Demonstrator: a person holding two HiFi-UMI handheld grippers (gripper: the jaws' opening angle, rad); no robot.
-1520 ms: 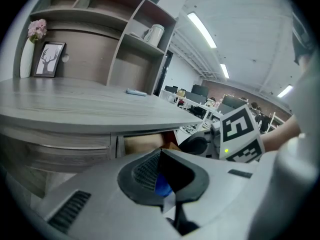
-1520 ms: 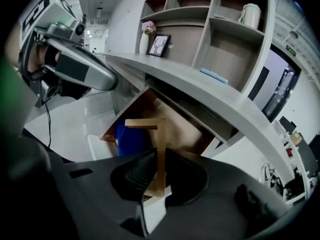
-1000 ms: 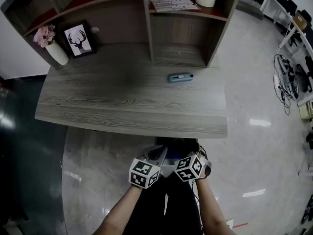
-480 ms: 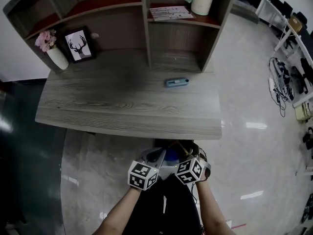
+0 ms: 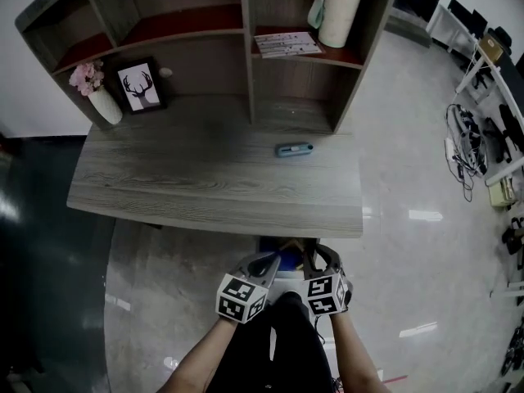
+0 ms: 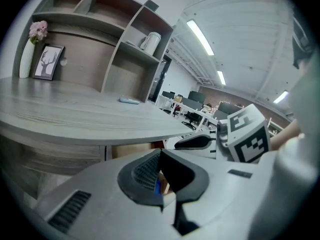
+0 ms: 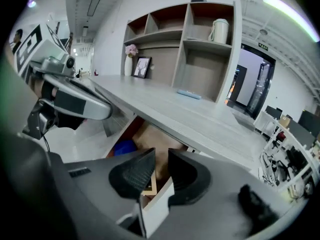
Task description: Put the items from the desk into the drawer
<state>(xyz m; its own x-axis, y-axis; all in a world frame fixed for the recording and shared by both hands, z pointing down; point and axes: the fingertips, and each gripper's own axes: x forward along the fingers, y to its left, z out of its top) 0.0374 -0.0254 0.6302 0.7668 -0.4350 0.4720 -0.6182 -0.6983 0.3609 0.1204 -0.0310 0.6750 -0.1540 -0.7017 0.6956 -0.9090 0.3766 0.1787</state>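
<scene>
1x small blue-grey oblong item (image 5: pixel 294 149): flat on grey wood-grain desk (image 5: pixel 164 178), right of centre; long axis left-right, parallel to near edge; pointing end unreadable | 1x open drawer (image 7: pixel 147 134) under desk | 2 grippers, near side, both empty: left gripper (image 6: pixel 159 155) jaws meet at the tips; right gripper (image 7: pixel 161 154) narrow gap, just been closing

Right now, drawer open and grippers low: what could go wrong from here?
1. The left gripper and right gripper sit just off the desk edge, by the open drawer; moving forward, they might clip either.
2. The blue tool lies far back, close to the shelf; a long reach may bump the shelf.
3. The right gripper's jaws, empty, have just been closing to a narrow gap; they may need opening before a grasp.
</scene>
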